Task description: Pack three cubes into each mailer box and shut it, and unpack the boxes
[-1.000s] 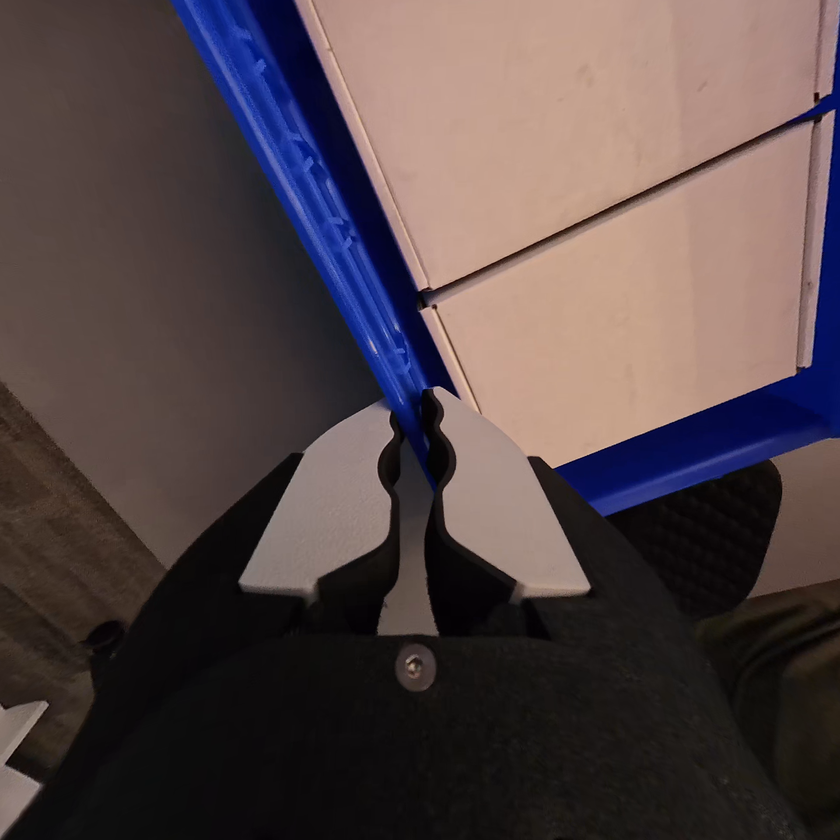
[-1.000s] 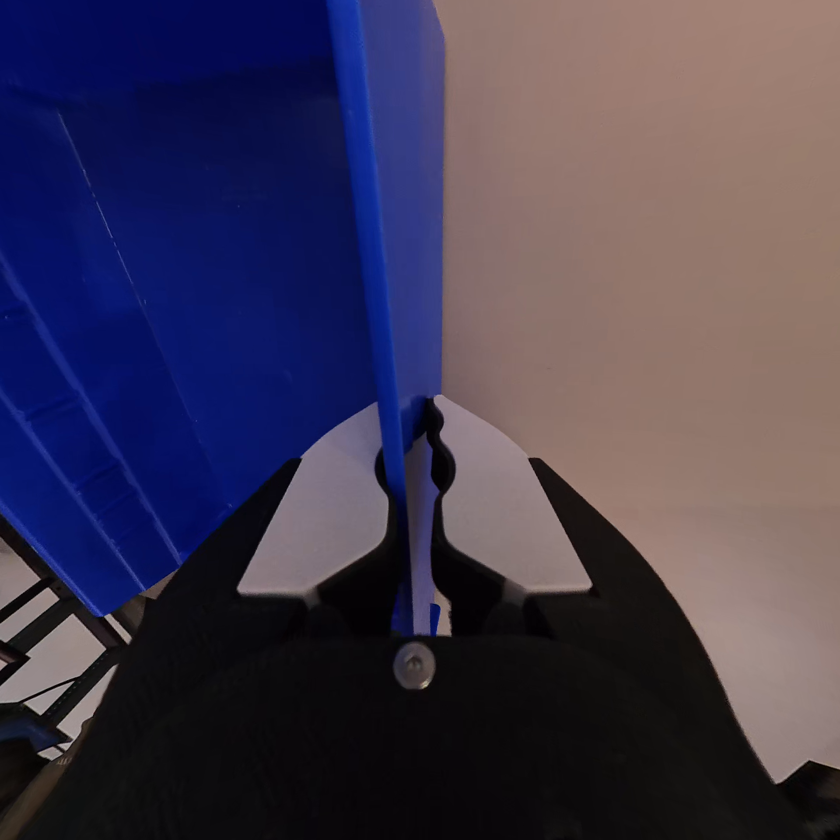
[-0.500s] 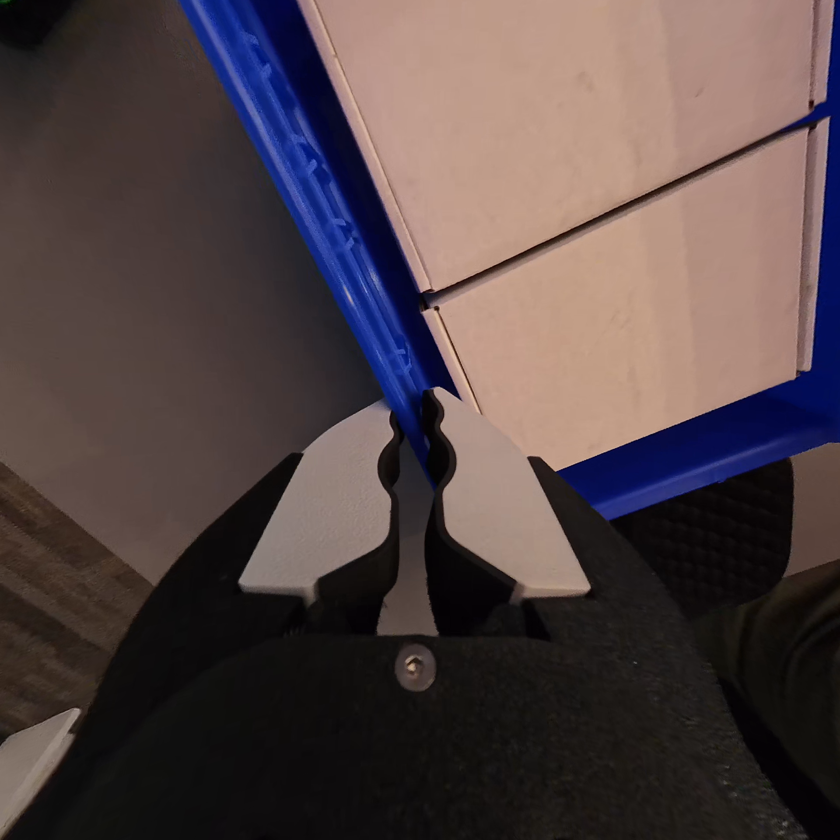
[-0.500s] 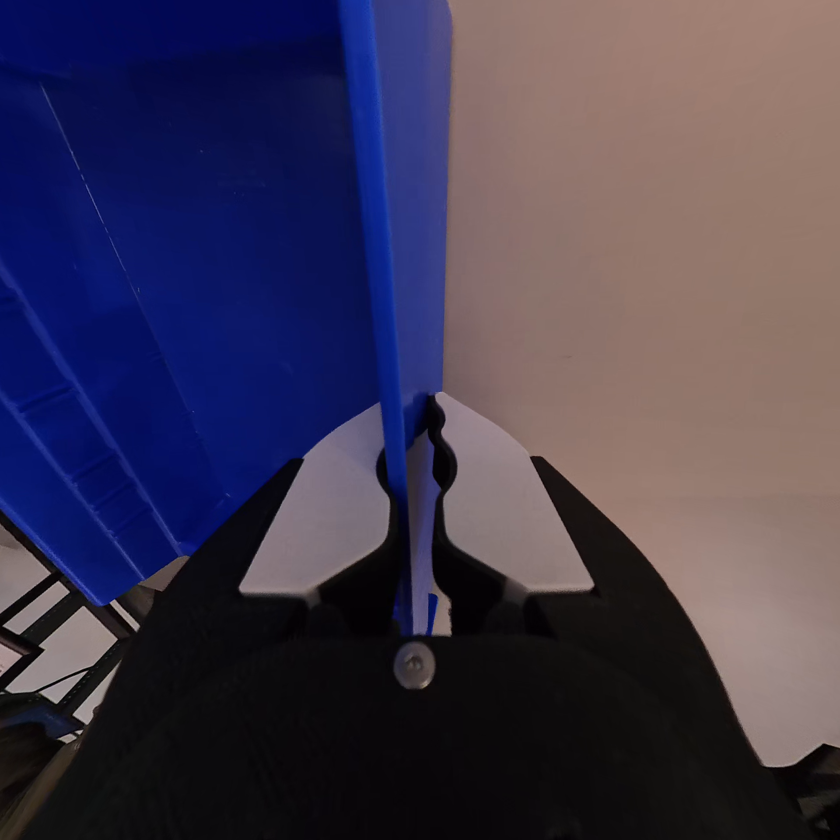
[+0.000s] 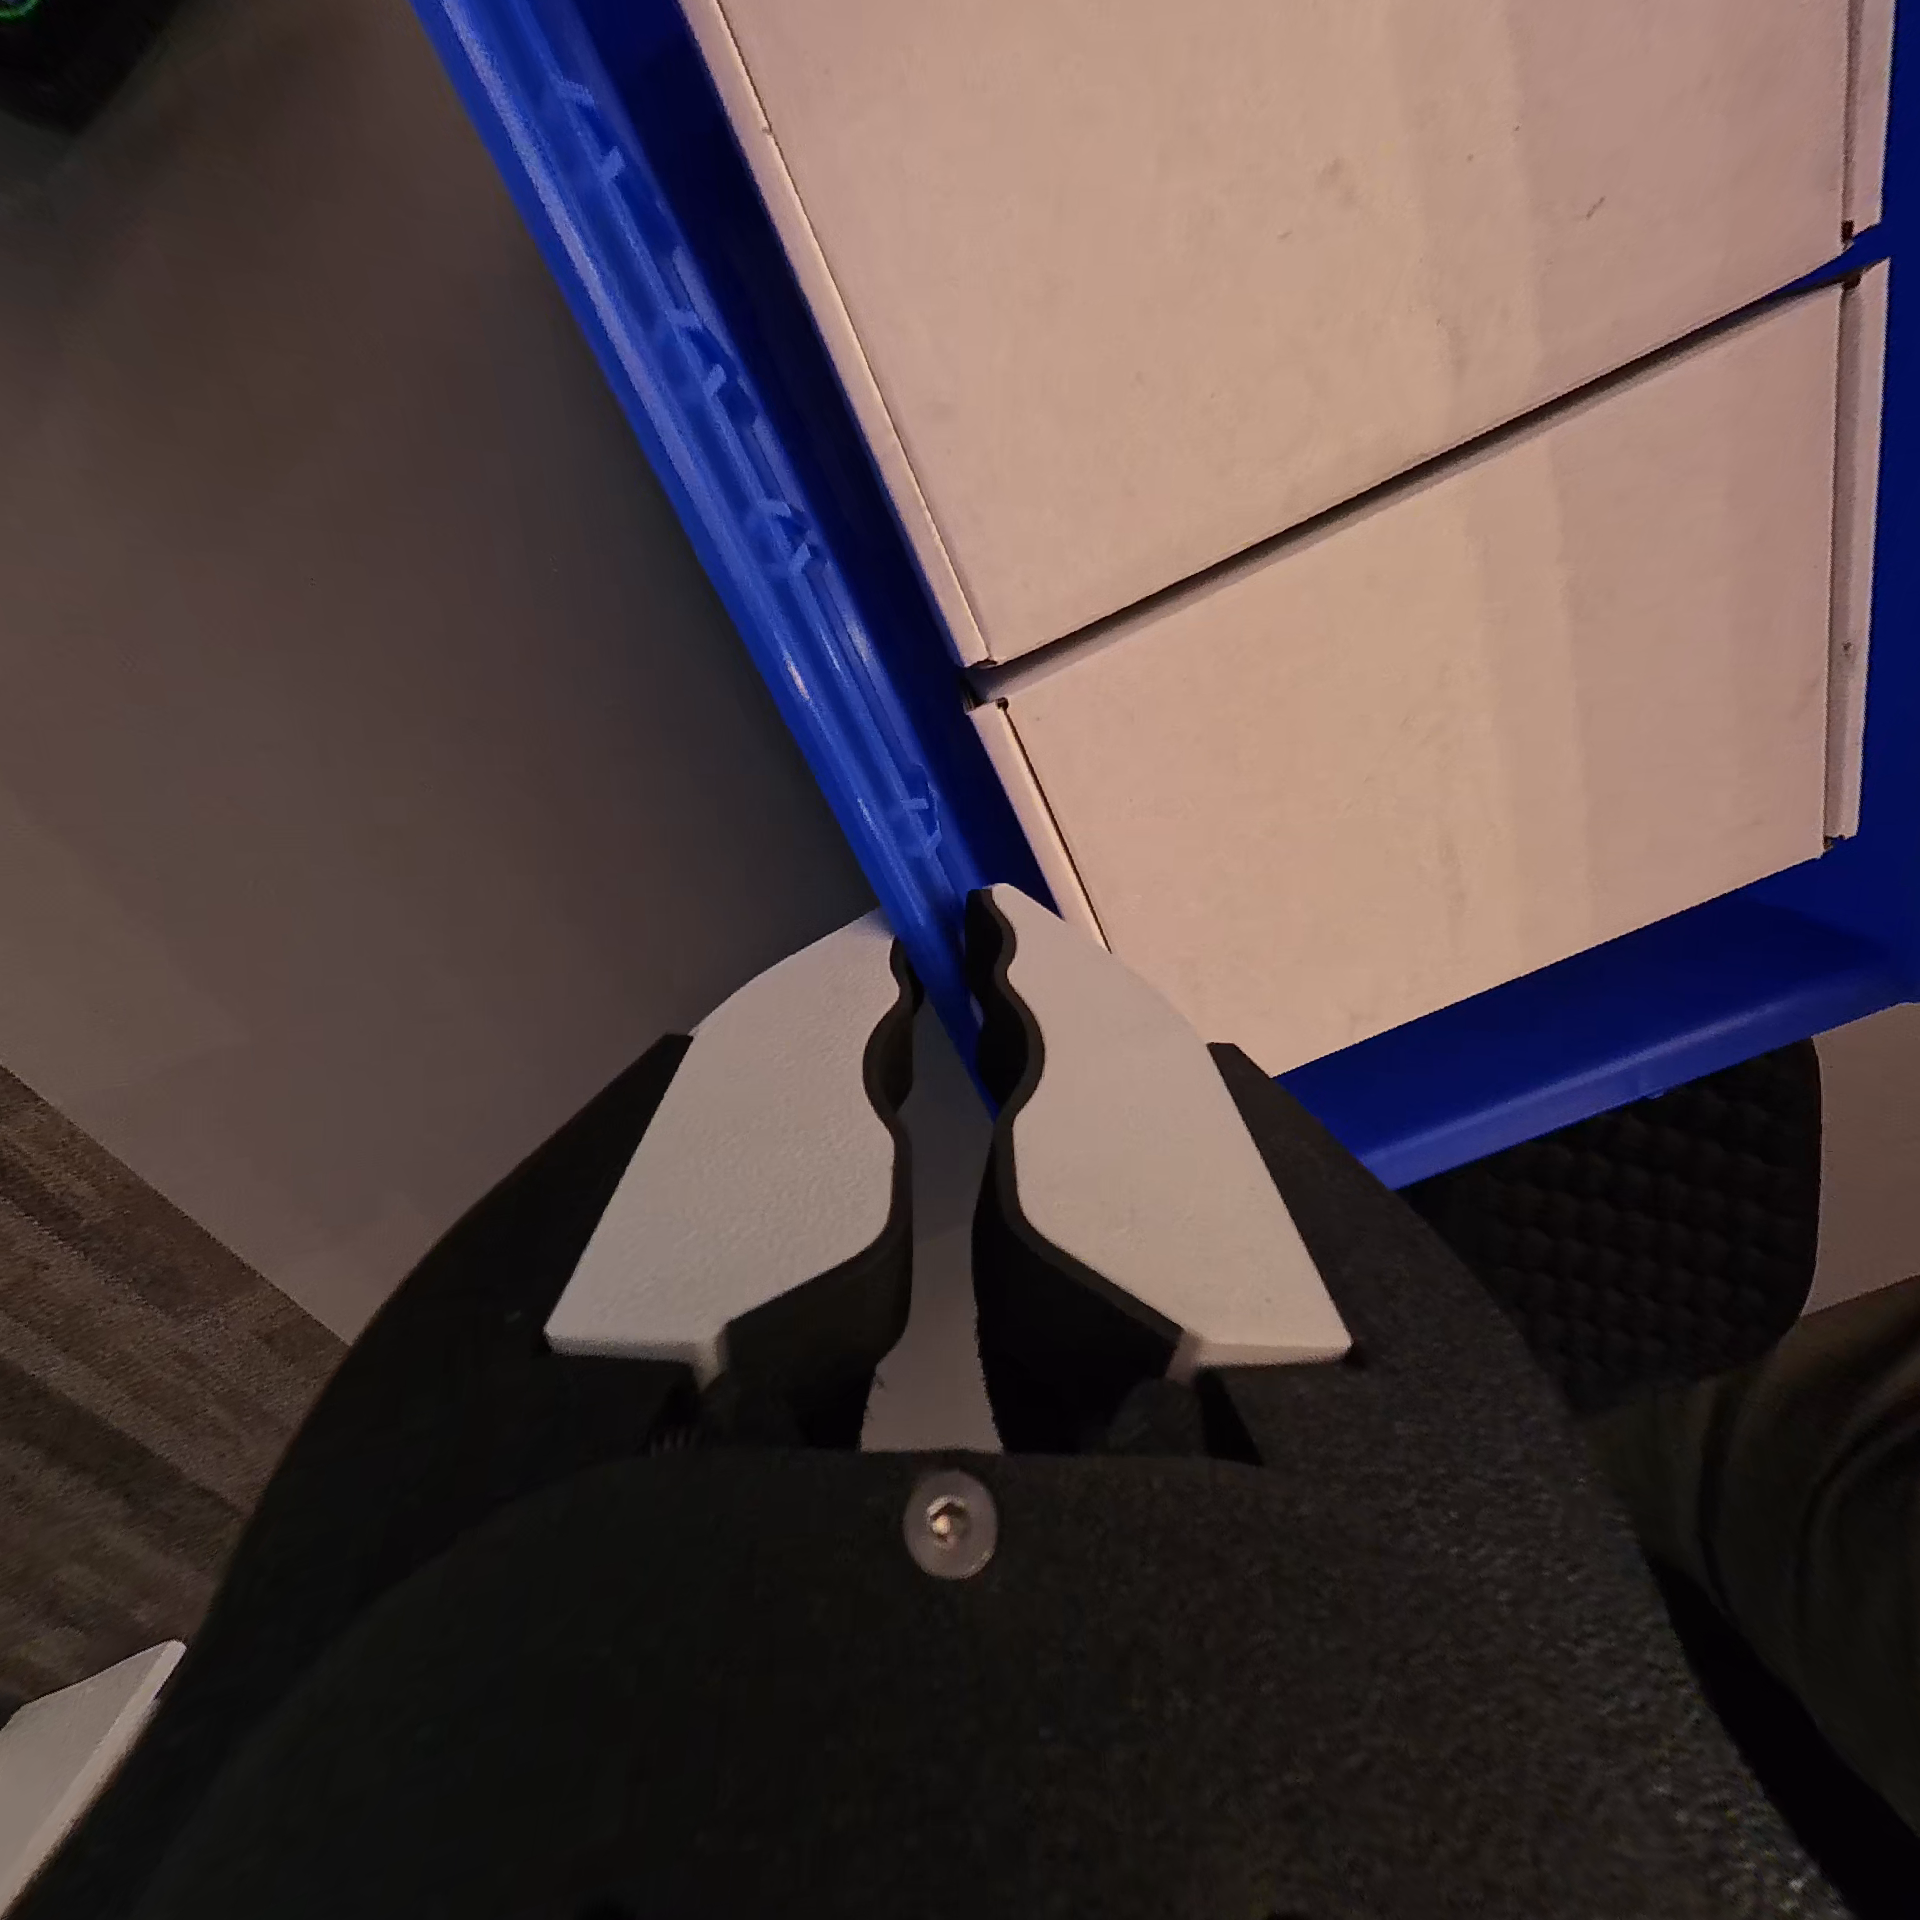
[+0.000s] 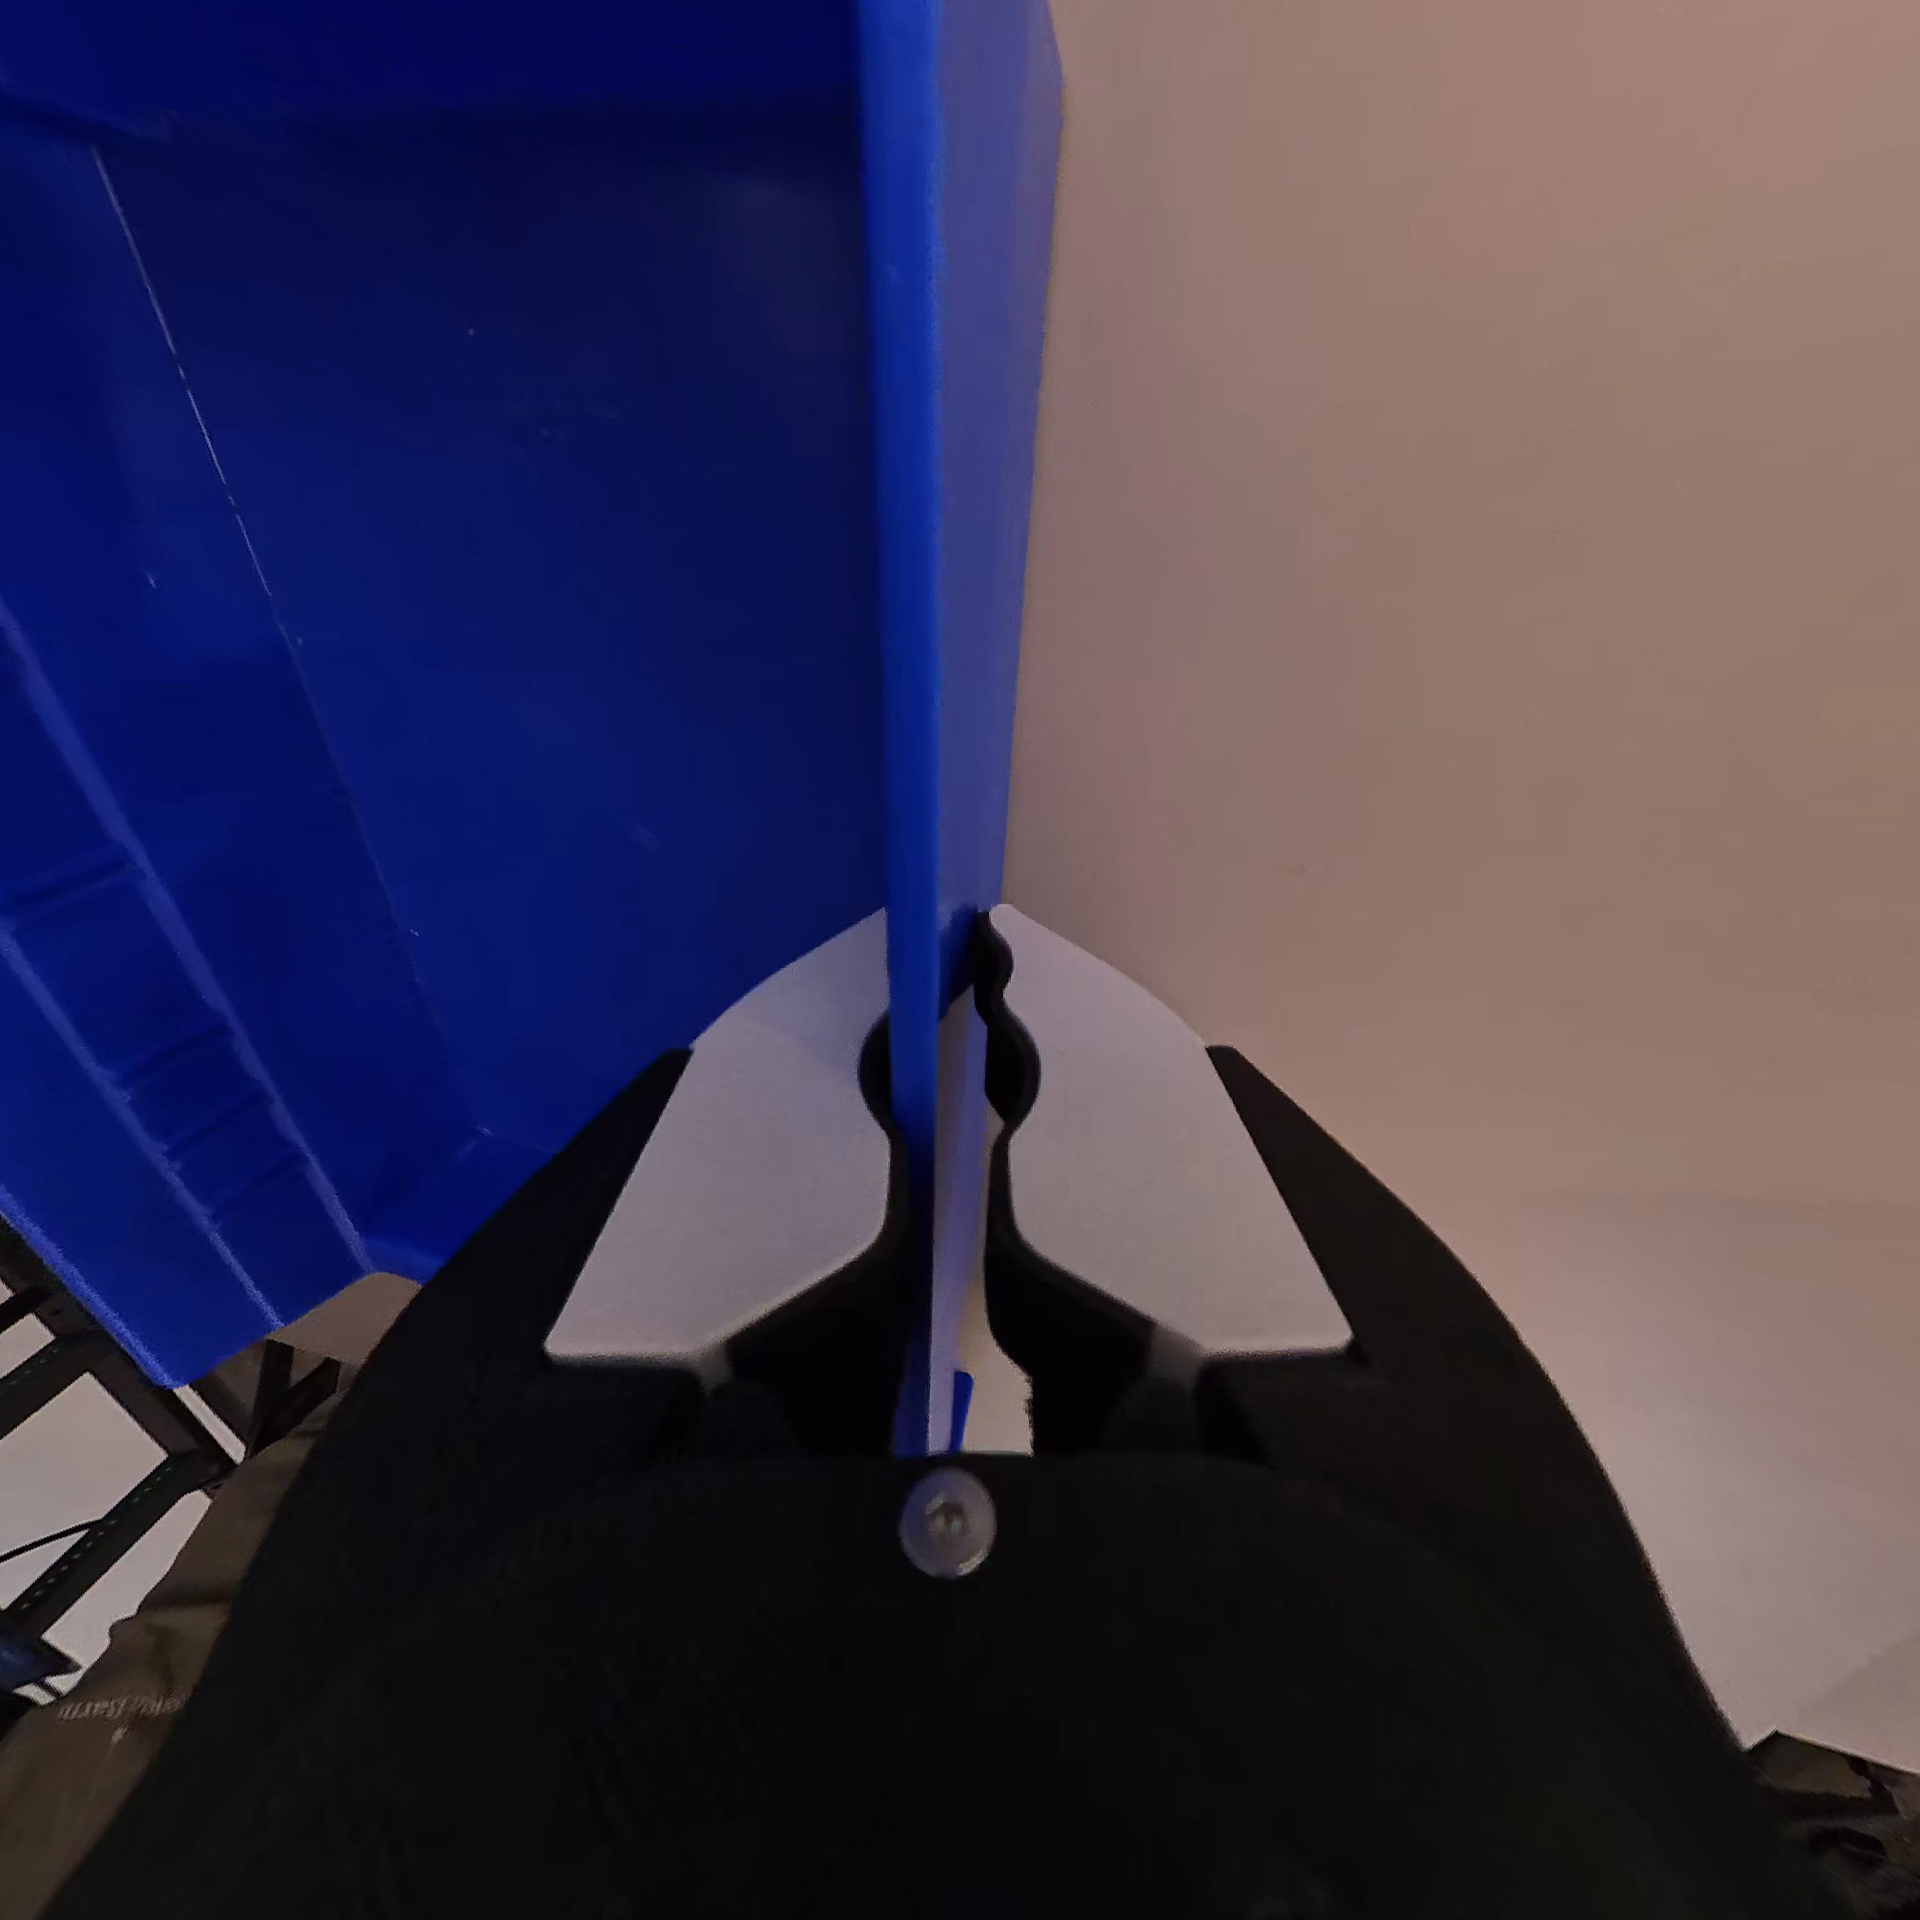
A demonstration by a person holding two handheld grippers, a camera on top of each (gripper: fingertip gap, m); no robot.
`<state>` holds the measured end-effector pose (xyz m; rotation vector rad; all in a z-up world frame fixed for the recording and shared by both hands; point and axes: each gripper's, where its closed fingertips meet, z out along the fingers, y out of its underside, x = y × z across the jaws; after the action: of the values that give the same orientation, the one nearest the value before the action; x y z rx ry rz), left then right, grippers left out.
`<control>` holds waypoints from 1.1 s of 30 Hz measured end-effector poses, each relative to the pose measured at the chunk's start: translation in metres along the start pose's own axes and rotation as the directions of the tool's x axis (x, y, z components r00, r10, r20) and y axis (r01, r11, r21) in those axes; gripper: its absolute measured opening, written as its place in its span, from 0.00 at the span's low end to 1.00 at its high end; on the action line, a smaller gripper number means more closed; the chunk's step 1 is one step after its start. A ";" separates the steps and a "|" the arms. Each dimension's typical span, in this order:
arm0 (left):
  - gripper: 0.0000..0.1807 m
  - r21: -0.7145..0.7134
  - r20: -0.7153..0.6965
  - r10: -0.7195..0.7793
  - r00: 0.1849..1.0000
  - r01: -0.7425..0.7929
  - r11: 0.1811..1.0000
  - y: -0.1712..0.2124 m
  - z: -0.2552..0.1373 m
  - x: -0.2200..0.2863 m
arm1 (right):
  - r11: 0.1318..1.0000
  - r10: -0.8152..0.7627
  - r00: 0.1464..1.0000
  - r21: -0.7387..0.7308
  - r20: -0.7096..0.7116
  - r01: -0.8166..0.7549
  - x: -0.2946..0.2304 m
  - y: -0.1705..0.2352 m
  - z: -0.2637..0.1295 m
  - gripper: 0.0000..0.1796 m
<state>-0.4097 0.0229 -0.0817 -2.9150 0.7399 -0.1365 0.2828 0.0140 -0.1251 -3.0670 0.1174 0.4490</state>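
Note:
A blue plastic bin (image 5: 727, 499) holds two shut white mailer boxes side by side, the farther one (image 5: 1299, 270) and the nearer one (image 5: 1455, 707). My left gripper (image 5: 935, 925) is shut on the bin's left rim near its front corner. In the right wrist view the bin (image 6: 520, 623) is seen from the outside, and my right gripper (image 6: 951, 925) is shut on its right rim, which runs between the fingers. No cubes show.
A pale table top (image 6: 1455, 727) lies right of the bin and a grey one (image 5: 312, 623) to its left. Carpet floor (image 5: 104, 1299) shows at lower left. A black textured mat or chair seat (image 5: 1662, 1195) lies under the bin's front edge. A dark metal frame (image 6: 94, 1403) is at lower left. The tips of one gripper are about 70 centimeters away from the tips of the other.
The bin, held in both grippers, has shifted slightly; the floor and background slide in both views. Both grips are unchanged.

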 end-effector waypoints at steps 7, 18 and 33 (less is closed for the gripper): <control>0.04 0.003 0.016 0.000 1.000 0.000 1.000 0.003 0.000 -0.002 | 1.000 -0.007 1.000 0.030 0.003 0.007 0.000 -0.008 0.000 0.06; 0.07 0.167 0.091 0.015 0.996 -0.030 0.985 0.000 -0.016 -0.005 | 0.996 0.022 0.994 0.079 0.103 -0.030 0.000 -0.009 -0.008 0.17; 0.19 0.993 -0.047 0.305 0.951 0.077 -0.088 -0.031 -0.233 0.101 | 0.493 -0.191 0.978 0.854 -0.079 0.165 -0.054 -0.036 -0.205 0.19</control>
<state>-0.3347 -0.0234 0.1585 -1.2473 0.4883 -0.7288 0.2921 0.0436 0.0874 -2.0296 0.0041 0.2813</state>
